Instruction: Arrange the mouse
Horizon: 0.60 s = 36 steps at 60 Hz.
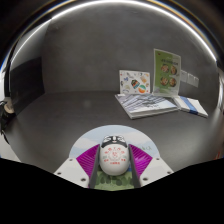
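A white computer mouse (112, 155) with red markings and a dark scroll wheel sits between my two fingers, above the grey tabletop (70, 115). Both purple pads (87, 157) press against its sides, so my gripper (112, 160) is shut on it. A pale blue rounded shape shows just behind the mouse. The mouse's rear end is hidden by the gripper body.
A stack of booklets and papers (150, 104) lies on the table beyond the fingers to the right. Two printed cards (166, 72) stand upright behind it. A dark wall runs along the back.
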Motion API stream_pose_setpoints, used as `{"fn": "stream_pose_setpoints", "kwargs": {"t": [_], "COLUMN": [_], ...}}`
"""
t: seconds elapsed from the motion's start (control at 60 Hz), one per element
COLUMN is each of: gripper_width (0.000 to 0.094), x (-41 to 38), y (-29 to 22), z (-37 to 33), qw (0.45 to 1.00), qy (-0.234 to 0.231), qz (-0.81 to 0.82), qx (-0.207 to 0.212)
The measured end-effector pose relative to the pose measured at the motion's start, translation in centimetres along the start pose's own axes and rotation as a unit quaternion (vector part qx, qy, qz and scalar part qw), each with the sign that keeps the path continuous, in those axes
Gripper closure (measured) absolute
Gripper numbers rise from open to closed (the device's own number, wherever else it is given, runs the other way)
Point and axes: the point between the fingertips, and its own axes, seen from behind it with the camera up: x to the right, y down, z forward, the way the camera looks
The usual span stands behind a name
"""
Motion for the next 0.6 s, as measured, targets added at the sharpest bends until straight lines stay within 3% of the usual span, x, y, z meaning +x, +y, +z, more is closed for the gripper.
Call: {"fn": "stream_pose_setpoints", "kwargs": {"t": [0.05, 0.083, 0.1, 0.167, 0.2, 0.417, 0.6], "gripper_width": [0.0379, 0.0262, 0.0262, 0.0072, 0.0116, 0.0096, 0.0095], "x": [0.0, 0.0, 0.0, 0.2, 0.7, 7.7, 18.8], "y": [0.1, 0.2, 0.3, 0.0, -0.1, 0.5, 3.1], "z": [-0.1, -0.3, -0.6, -2.1, -3.0, -9.4, -12.3], "qw": [1.000, 1.000, 1.000, 0.999, 0.999, 0.998, 0.999], "qy": [-0.004, -0.009, -0.013, -0.034, -0.036, -0.051, -0.036], "qz": [-0.003, -0.001, 0.000, -0.001, -0.002, 0.019, -0.020], "qx": [-0.010, -0.018, -0.023, -0.021, -0.020, -0.012, -0.020]}}
